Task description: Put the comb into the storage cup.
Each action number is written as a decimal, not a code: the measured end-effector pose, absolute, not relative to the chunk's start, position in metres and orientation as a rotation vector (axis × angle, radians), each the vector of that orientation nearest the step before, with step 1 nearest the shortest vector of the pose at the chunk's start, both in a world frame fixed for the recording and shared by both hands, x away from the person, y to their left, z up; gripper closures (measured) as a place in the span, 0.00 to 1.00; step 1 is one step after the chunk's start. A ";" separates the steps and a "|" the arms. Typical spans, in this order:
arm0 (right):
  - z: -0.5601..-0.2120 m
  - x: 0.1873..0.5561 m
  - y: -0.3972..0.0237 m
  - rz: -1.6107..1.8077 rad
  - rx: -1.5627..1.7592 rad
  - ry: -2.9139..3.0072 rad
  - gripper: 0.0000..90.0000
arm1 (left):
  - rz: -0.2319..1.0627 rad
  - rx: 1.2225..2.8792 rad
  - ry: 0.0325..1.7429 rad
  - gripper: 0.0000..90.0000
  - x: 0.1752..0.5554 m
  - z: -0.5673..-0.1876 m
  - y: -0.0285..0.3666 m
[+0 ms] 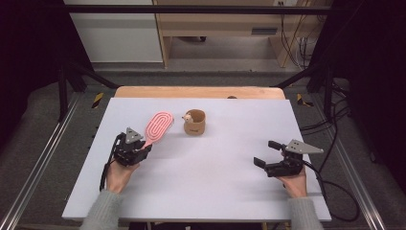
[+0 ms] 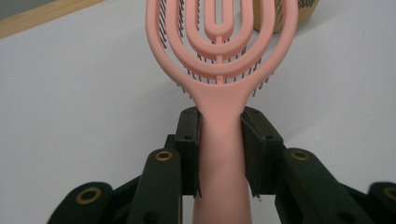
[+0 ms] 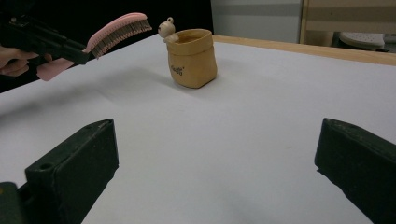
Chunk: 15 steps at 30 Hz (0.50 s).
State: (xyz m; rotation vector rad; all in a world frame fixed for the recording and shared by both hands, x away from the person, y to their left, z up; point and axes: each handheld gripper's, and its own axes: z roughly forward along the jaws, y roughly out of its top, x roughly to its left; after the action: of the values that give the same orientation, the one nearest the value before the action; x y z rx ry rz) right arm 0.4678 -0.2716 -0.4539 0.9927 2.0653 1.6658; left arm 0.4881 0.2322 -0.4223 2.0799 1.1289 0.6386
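The pink plastic hairbrush with an open, looped oval head and dark bristles (image 1: 157,126) looks light and stiff, a moulded piece that should not bend much in a grip. Its smooth handle is probably a little slippery, and the bristles are the soft, springy part, so the narrow handle just below the head is the sensible place to hold it. That is where the left gripper (image 2: 219,135) has it: in the left gripper view the two black jaws are drawn in close and press on either side of the handle, with the head reaching straight out beyond them. A hold so near the head should keep the brush from swinging.

In the right gripper view the hairbrush (image 3: 112,31) hangs clear of the white desk (image 1: 201,163), bristles facing down, its head tilted a little upward. It sits over the left half of the desk, nearer the far edge than the near one. Just beside its tip, toward the middle of the far edge, stands a small tan pouch-shaped holder with a little animal figure on its rim (image 1: 194,121); brush and holder are near but apart.

The right gripper (image 1: 268,153) rests low by the right edge of the desk, jaws spread wide with nothing between them.
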 end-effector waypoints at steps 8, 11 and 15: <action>-0.453 0.468 -0.269 1.665 0.999 2.069 0.00 | 0.684 2.042 1.115 0.77 0.480 -0.418 0.232; -0.452 0.468 -0.268 1.656 1.009 2.073 0.00 | 0.692 2.025 1.117 0.77 0.478 -0.416 0.232; -0.452 0.468 -0.267 1.655 1.017 2.075 0.00 | 0.702 2.009 1.112 0.77 0.475 -0.414 0.232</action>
State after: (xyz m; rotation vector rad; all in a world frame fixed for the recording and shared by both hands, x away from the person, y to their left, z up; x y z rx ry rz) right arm 0.4680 -0.2667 -0.4522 1.0169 2.0749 1.6547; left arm 0.4747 0.2316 -0.4140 2.0092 1.1119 0.7018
